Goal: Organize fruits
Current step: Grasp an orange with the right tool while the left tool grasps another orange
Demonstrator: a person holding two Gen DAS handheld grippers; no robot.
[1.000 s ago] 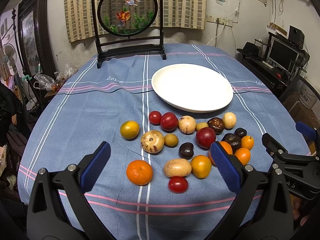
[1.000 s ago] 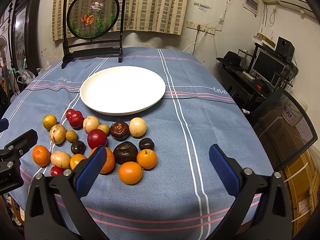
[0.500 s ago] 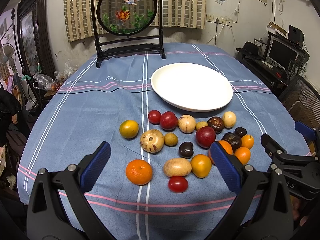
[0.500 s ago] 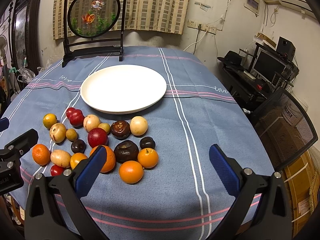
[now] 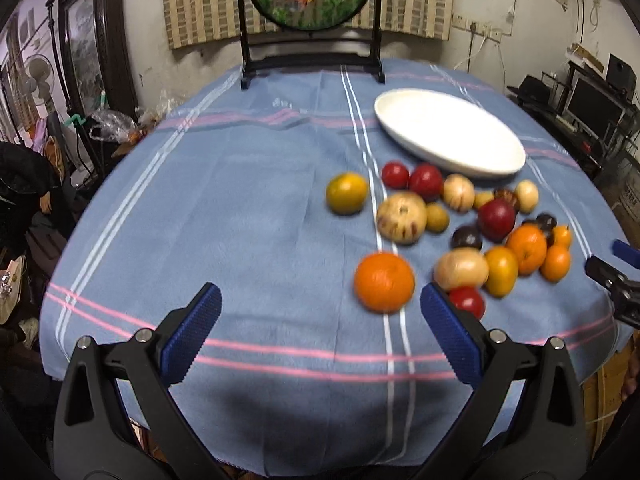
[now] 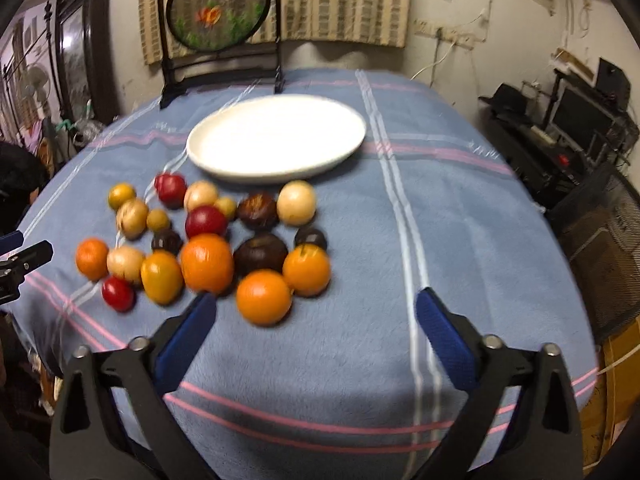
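The fruits (image 6: 208,240) lay loose in a cluster on the blue tablecloth (image 6: 400,260), ahead of the right gripper (image 6: 316,316) and mostly beyond its left finger (image 6: 188,328); one orange (image 6: 263,297) sat just past the gap between the fingers, touching nothing. The right gripper's jaws had just been closing, yet they stood released, with only cloth between them. In the left wrist view the same cluster lay ahead and to the right of the left gripper (image 5: 320,312), whose fingers were spread wide over bare cloth; a large orange (image 5: 384,282) sat just inside its right finger (image 5: 444,328), and a small red fruit (image 5: 466,301) showed just behind that finger's tip. Beyond the fruits stood a white plate (image 6: 276,168), with nothing in it. The cloth carried white and pink stripes; faint white lettering on it was too blurred to read. At the table's far edge stood a round painted screen in a black frame (image 6: 218,16), before a checked curtain (image 6: 344,0). To the right were a monitor (image 6: 580,114) on a cluttered desk and a mesh chair (image 6: 600,236).
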